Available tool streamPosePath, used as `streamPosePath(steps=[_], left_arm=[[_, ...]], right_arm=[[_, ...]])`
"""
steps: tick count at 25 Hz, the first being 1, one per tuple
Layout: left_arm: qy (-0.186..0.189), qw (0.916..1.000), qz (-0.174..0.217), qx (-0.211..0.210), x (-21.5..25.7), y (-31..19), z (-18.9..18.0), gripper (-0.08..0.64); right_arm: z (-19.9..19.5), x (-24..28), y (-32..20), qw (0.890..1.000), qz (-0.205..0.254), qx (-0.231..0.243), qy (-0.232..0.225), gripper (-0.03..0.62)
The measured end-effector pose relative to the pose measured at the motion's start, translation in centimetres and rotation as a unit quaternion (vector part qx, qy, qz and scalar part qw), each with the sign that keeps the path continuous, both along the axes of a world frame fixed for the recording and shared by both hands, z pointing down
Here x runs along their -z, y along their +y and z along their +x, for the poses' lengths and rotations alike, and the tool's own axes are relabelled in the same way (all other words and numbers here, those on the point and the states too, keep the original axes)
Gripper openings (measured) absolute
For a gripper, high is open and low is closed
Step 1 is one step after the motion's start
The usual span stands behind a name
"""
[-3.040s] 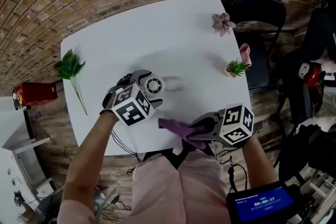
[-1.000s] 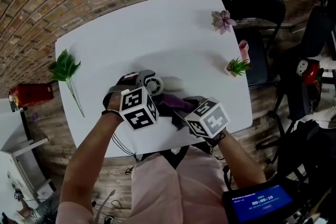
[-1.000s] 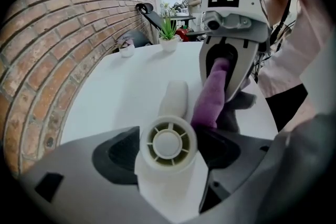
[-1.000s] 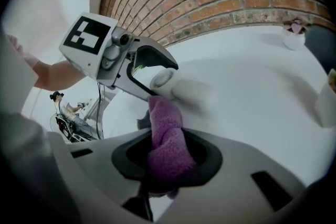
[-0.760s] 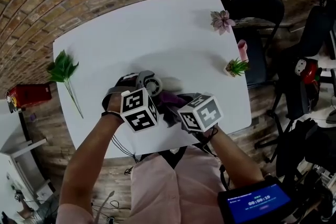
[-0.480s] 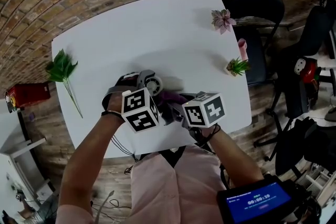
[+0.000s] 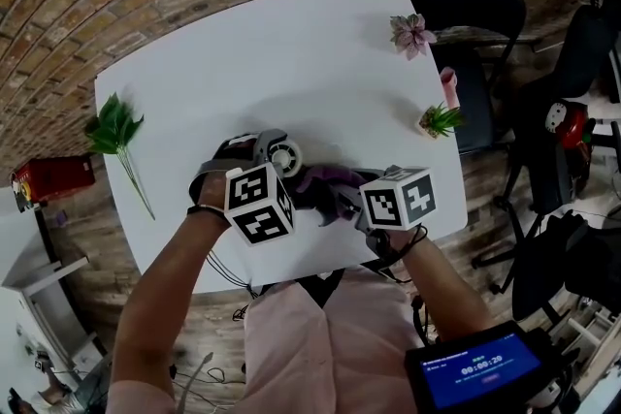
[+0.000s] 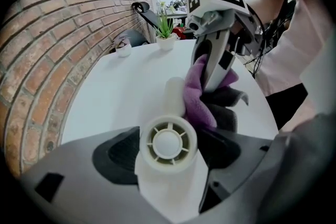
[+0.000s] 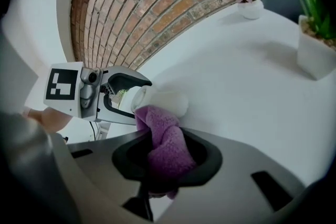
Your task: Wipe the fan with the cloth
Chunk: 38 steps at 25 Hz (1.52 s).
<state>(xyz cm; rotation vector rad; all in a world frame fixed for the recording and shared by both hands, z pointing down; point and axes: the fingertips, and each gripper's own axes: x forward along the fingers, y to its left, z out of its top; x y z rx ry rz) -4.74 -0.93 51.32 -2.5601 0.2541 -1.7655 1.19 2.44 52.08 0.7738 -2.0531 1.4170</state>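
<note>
Left gripper (image 7: 270, 153), frame centre: jaws wide, clamped on small white fan (image 8: 168, 143) above table (image 7: 291, 63), lower middle. Right gripper (image 7: 342, 199), just right: jaws pinched tight on purple cloth (image 9: 165, 147); cloth touches fan's side.

Fuzzy purple cloth (image 9: 165, 149), smooth matt plastic fan (image 8: 167, 143)

Soft, even indoor light leaves the white table (image 7: 243, 63) bright, perhaps slightly washed out. Fisheye distortion bends edges; corners darken.
</note>
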Motion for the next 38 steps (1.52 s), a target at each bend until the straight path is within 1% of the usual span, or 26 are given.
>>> streamPosePath(steps=[8, 10, 12, 14, 16, 18, 19, 20, 21, 23, 24, 25, 27, 28, 29, 31, 32, 34, 36, 38], left_arm=[[-0.006, 1.0000, 0.000, -0.007, -0.1, 0.0, -0.1, 0.350], [-0.011, 0.9998, 0.001, -0.014, -0.1, 0.0, -0.2, 0.350], [-0.021, 0.9993, 0.002, -0.030, -0.2, 0.1, -0.2, 0.350], [-0.034, 0.9979, 0.005, -0.055, -0.4, 0.3, -0.1, 0.350], [-0.045, 0.9951, 0.010, -0.088, -0.4, 0.5, 0.1, 0.350], [-0.055, 0.9901, 0.014, -0.129, -0.4, 0.9, 0.4, 0.350], [-0.060, 0.9866, 0.018, -0.151, -0.4, 1.1, 0.6, 0.350], [-0.064, 0.9827, 0.021, -0.173, -0.5, 1.2, 0.7, 0.350], [-0.068, 0.9786, 0.025, -0.192, -0.5, 1.4, 0.8, 0.351], [-0.075, 0.9716, 0.033, -0.222, -0.5, 1.6, 1.0, 0.351], [-0.077, 0.9689, 0.037, -0.232, -0.6, 1.7, 1.0, 0.352], [-0.080, 0.9668, 0.040, -0.239, -0.6, 1.7, 1.0, 0.353], [-0.084, 0.9638, 0.047, -0.249, -0.7, 1.7, 1.1, 0.353], [-0.086, 0.9625, 0.050, -0.252, -0.7, 1.7, 1.1, 0.353], [-0.088, 0.9610, 0.052, -0.257, -0.8, 1.7, 1.1, 0.354], [-0.093, 0.9566, 0.057, -0.270, -0.9, 1.9, 1.3, 0.354], [-0.097, 0.9540, 0.058, -0.278, -0.9, 1.9, 1.4, 0.354], [-0.104, 0.9491, 0.061, -0.291, -1.0, 2.0, 1.4, 0.354], [-0.109, 0.9465, 0.061, -0.298, -1.0, 2.0, 1.3, 0.356], [-0.110, 0.9463, 0.061, -0.297, -1.1, 2.1, 1.3, 0.356]], right_arm=[[3.1, -0.2, -0.7, 0.999, -0.002, -0.033, 0.005, 0.092], [4.3, -0.2, -1.3, 0.999, 0.001, -0.049, 0.011, 0.092], [5.6, 0.1, -2.1, 0.998, 0.008, -0.066, 0.015, 0.092], [6.6, 1.2, -2.9, 0.997, 0.027, -0.069, 0.018, 0.092], [7.0, 3.0, -3.8, 0.996, 0.059, -0.063, 0.023, 0.092], [7.5, 5.3, -5.1, 0.992, 0.107, -0.057, 0.040, 0.093], [7.8, 6.4, -5.8, 0.988, 0.135, -0.053, 0.059, 0.094], [8.2, 7.4, -6.6, 0.981, 0.167, -0.047, 0.086, 0.095], [8.6, 8.2, -7.4, 0.971, 0.201, -0.036, 0.121, 0.095], [9.2, 9.0, -8.5, 0.945, 0.258, -0.003, 0.201, 0.095], [9.1, 8.8, -8.8, 0.932, 0.275, 0.021, 0.235, 0.097], [8.7, 8.2, -8.8, 0.921, 0.284, 0.053, 0.260, 0.097], [6.9, 5.9, -7.8, 0.904, 0.283, 0.138, 0.290, 0.097], [5.8, 4.5, -7.1, 0.893, 0.279, 0.189, 0.298, 0.097], [4.6, 3.1, -6.2, 0.880, 0.276, 0.242, 0.302, 0.097], [2.6, 1.0, -4.7, 0.849, 0.279, 0.336, 0.299, 0.097], [1.8, 0.5, -4.3, 0.834, 0.284, 0.371, 0.294, 0.097], [0.6, 0.2, -4.1, 0.807, 0.299, 0.426, 0.280, 0.097], [-0.2, 0.2, -4.0, 0.782, 0.309, 0.472, 0.265, 0.095], [-0.8, 0.2, -3.6, 0.762, 0.315, 0.507, 0.251, 0.095]])
